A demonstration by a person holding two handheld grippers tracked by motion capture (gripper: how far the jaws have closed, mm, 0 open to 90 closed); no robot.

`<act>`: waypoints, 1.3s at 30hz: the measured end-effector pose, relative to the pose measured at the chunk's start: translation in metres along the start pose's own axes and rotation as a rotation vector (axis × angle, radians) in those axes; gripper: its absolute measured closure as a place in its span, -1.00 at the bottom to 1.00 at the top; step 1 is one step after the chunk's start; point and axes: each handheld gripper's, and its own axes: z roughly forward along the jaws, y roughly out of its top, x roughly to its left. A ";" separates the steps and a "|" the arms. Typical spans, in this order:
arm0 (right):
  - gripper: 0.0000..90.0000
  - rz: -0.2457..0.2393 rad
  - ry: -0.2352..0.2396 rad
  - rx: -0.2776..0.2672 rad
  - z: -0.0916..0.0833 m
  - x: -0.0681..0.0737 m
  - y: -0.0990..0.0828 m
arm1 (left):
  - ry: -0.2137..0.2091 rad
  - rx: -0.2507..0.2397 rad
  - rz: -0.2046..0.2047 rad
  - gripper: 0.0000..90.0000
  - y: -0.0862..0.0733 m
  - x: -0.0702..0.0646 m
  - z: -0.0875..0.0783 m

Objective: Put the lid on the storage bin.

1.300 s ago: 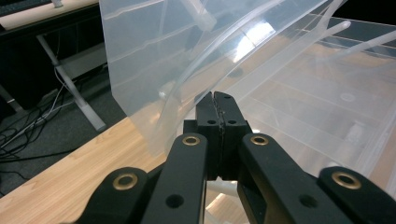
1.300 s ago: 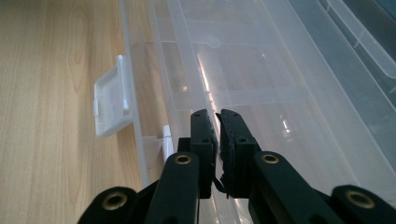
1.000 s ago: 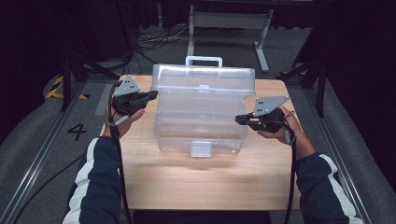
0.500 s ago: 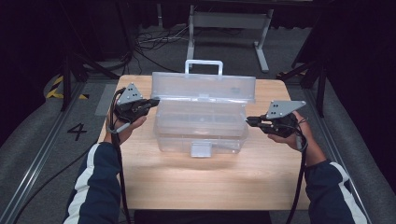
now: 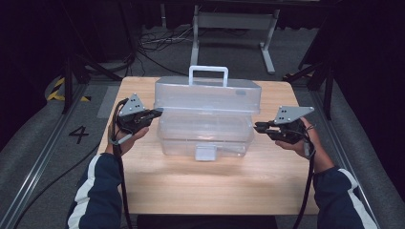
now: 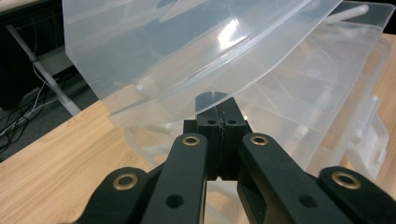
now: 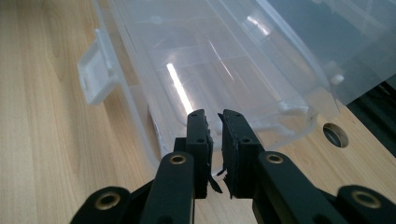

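Observation:
A clear plastic box stands mid-table, its lid partly raised, a white handle on top and a latch at the front. My left gripper is shut, tips against the lid's left edge; in the left gripper view the lid lies over the closed tips. My right gripper hovers just off the box's right side. Its jaws have just been opening and stand a narrow gap apart, nothing between them, pointing at the box wall.
The wooden table has bare room in front of the box and at both sides. A round hole is in the tabletop near the box's corner. A metal stand and cables lie on the dark floor behind.
The lid has come down somewhat, and my left gripper has sunk with its edge. My right gripper has drawn back to the right, away from the box.

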 end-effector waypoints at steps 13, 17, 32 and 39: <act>0.66 0.047 -0.013 0.013 0.000 -0.001 -0.013 | -0.006 0.045 0.018 1.00 -0.011 -0.008 -0.005; 0.62 0.055 -0.022 0.015 0.002 -0.001 -0.015 | -0.010 0.053 0.016 1.00 -0.015 -0.010 -0.005; 0.46 0.084 -0.023 0.020 0.007 0.000 -0.019 | -0.011 0.096 0.022 1.00 -0.027 -0.016 -0.007; 0.34 0.100 -0.017 0.026 0.008 0.002 -0.021 | -0.012 0.129 0.030 1.00 -0.033 -0.020 -0.006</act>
